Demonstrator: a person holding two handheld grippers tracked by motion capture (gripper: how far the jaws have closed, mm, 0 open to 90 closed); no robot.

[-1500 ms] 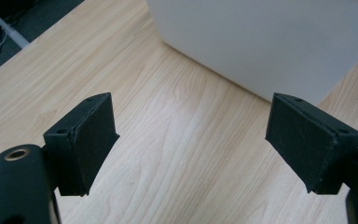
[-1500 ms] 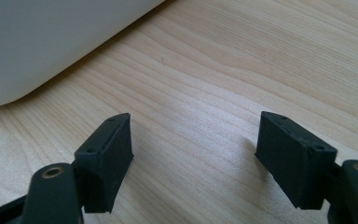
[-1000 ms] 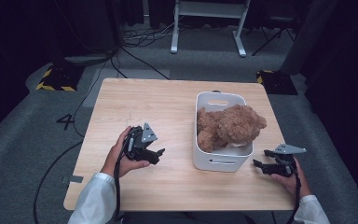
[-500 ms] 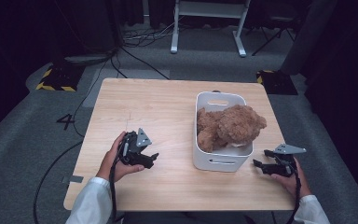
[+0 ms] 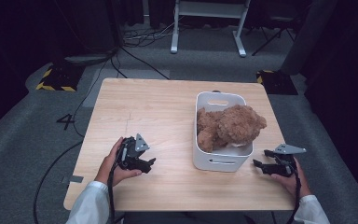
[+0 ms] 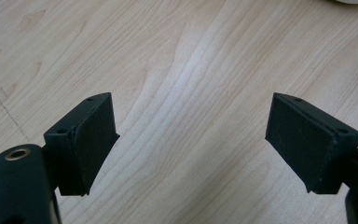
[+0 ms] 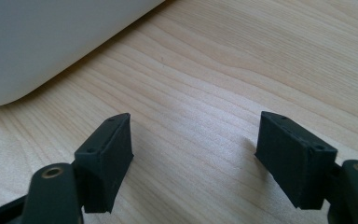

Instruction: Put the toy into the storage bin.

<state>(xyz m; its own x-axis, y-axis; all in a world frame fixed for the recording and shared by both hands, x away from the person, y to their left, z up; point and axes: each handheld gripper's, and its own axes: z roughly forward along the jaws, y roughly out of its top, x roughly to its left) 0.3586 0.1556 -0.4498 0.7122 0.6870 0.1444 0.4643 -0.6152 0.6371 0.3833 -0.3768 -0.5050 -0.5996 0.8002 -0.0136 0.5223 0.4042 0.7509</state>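
Light wooden table [image 5: 168, 112], far left half bare: a brown plush bear [image 5: 230, 125] sits in a white bin [image 5: 219, 161] right of centre, flanked near the front edge by the left gripper [image 5: 150, 163] and right gripper [image 5: 256, 164] — both jaws spread wide, empty.

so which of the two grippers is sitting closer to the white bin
The right gripper. It sits just off the white bin's near right corner, and the bin wall looms in its own view. The left gripper has a wider stretch of bare table between.
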